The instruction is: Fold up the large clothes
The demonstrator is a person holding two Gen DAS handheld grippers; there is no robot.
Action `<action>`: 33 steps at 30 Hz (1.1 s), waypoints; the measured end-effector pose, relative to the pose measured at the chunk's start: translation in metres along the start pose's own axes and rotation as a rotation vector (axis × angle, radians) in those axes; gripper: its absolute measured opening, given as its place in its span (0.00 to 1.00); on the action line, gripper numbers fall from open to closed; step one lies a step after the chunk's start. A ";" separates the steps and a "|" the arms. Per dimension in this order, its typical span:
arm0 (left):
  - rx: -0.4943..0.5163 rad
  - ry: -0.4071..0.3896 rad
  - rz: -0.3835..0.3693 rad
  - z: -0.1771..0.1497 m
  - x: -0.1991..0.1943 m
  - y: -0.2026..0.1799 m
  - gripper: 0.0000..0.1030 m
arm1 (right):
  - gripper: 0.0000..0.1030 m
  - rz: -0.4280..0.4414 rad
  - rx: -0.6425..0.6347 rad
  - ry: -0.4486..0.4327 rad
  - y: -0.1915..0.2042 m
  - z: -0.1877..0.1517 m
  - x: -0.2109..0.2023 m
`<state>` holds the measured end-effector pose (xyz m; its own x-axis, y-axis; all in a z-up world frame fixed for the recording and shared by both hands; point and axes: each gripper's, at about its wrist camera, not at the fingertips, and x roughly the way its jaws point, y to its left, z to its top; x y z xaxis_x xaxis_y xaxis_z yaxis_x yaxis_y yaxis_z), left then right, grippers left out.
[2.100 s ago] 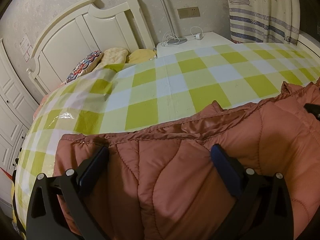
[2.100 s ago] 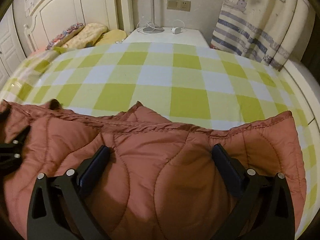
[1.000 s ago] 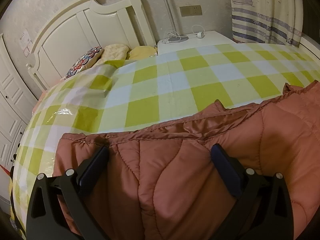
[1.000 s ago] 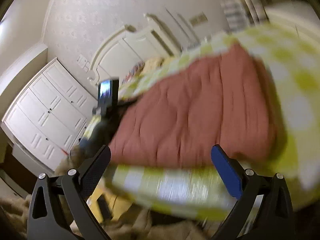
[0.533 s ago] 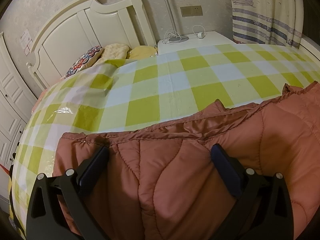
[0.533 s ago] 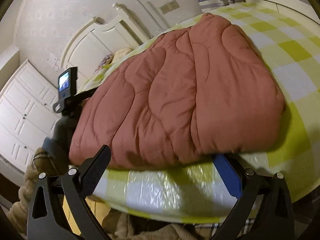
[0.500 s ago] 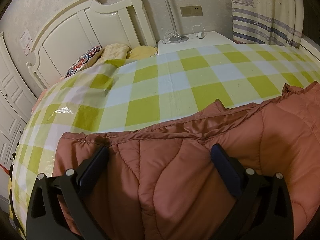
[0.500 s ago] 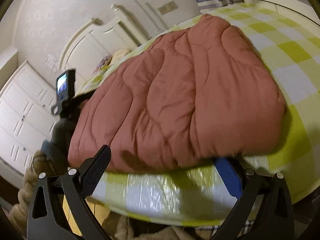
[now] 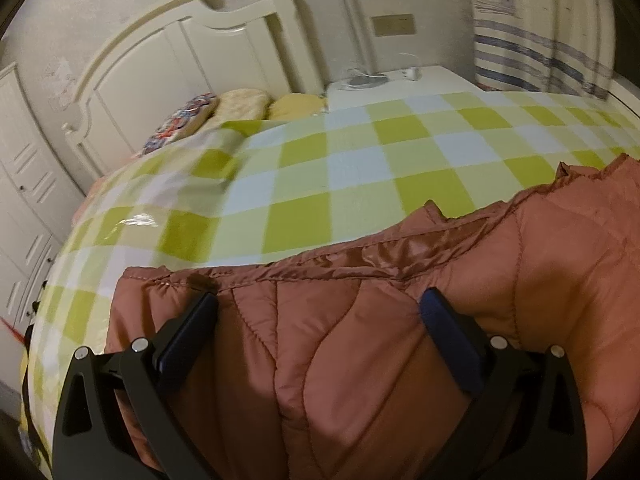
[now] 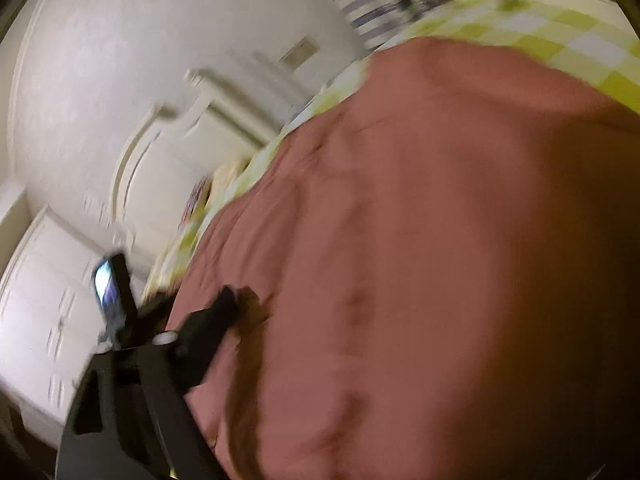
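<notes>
Now quilted rust jacket (image 9: 352,364) between wide left jaws, just-closing right jaws; hold unclear

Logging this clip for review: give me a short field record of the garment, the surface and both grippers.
garment: rust quilted jacket, folded, lying on the bed
surface: green-and-white checked bed cover
left gripper: open, jaws straddling the jacket's near part
right gripper: jaws just closing on the jacket's edge; view blurred, grip unclear
background: white headboard, pillows

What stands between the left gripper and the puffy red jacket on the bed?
Nothing visible. The left gripper sits right over the red jacket, its open fingers straddling the quilted fabric near the hem, with only the checked bedspread beyond.
</notes>
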<state>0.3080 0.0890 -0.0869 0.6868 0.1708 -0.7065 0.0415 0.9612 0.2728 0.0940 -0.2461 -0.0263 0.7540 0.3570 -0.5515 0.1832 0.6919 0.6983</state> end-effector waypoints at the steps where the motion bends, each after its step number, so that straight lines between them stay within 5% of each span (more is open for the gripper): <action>1: -0.008 0.001 0.000 0.000 0.000 0.001 0.98 | 0.49 0.038 0.021 -0.012 -0.004 0.003 0.001; 3: -0.011 0.002 -0.003 0.001 0.001 0.003 0.98 | 0.38 0.092 -0.009 -0.051 -0.005 0.004 -0.006; 6: 0.014 -0.029 0.025 -0.001 -0.005 -0.003 0.98 | 0.33 0.114 -0.118 -0.118 0.005 0.004 -0.027; 11: 0.064 -0.214 0.076 -0.004 -0.055 -0.023 0.98 | 0.33 0.076 -0.224 -0.182 0.003 -0.003 -0.062; 16: 0.004 -0.287 -0.115 -0.004 -0.134 -0.039 0.98 | 0.33 -0.010 -0.303 -0.236 0.002 0.005 -0.080; 19: 0.065 -0.242 -0.167 -0.029 -0.161 -0.073 0.98 | 0.33 -0.049 -0.369 -0.279 0.011 0.007 -0.091; 22: 0.220 -0.058 -0.163 -0.071 -0.125 -0.128 0.98 | 0.33 -0.051 -0.405 -0.301 0.021 0.005 -0.100; 23: 0.188 -0.106 -0.167 -0.080 -0.124 -0.129 0.98 | 0.33 -0.066 -0.437 -0.298 0.029 0.003 -0.100; 28: 0.115 -0.055 -0.347 -0.072 -0.133 -0.096 0.96 | 0.33 -0.219 -0.691 -0.372 0.085 -0.016 -0.104; 33: -0.205 -0.200 -0.446 -0.085 -0.171 0.019 0.96 | 0.33 -0.393 -0.980 -0.405 0.143 -0.055 -0.095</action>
<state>0.1296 0.0960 -0.0164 0.7604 -0.2900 -0.5811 0.2326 0.9570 -0.1731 0.0138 -0.1464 0.1011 0.9348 -0.1002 -0.3409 0.0133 0.9686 -0.2482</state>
